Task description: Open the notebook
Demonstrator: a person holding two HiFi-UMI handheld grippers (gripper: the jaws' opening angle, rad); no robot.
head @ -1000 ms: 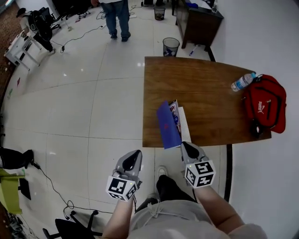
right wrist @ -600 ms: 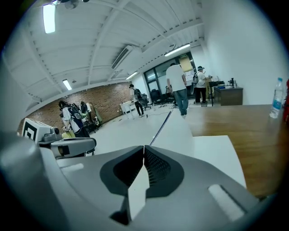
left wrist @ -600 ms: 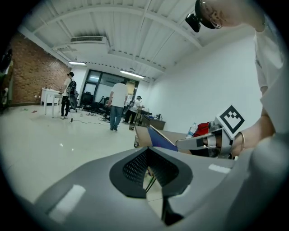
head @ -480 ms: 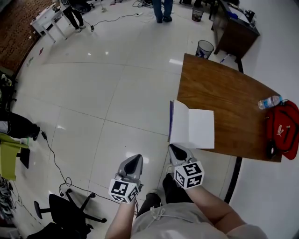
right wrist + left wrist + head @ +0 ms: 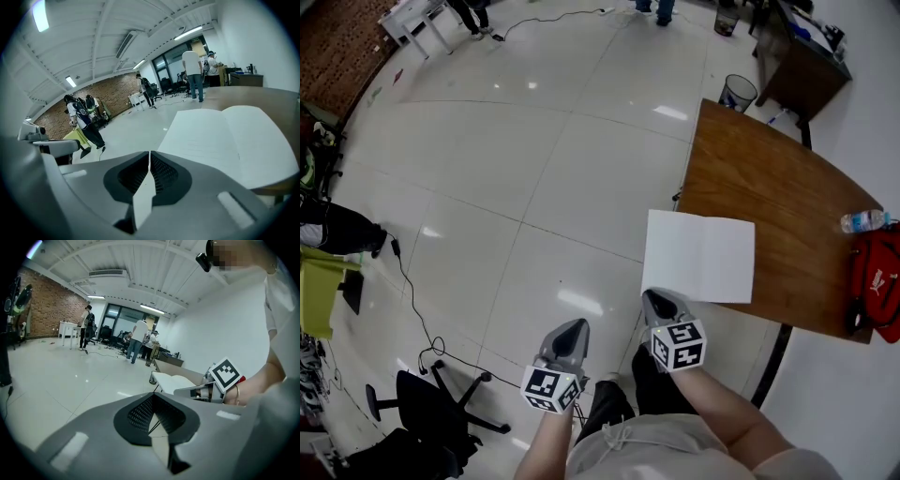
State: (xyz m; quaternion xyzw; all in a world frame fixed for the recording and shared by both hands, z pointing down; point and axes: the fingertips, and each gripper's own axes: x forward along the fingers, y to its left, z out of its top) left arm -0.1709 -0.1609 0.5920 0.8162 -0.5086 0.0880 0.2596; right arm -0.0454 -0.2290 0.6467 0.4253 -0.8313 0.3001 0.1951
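Right claw (image 5: 650,295) closed, empty, tip near spread notebook (image 5: 700,255); left claw (image 5: 577,324) closed, alongside.

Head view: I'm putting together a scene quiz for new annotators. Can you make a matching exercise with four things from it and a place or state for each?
Things
1. notebook
2. water bottle
3. red bag
4. waste bin

Places or states
A. standing on the floor past the table's far corner
B. lying open, white pages up
C. cut off by the picture's right edge
D. lying on its side on the tabletop

Pairs: 1-B, 2-D, 3-C, 4-A
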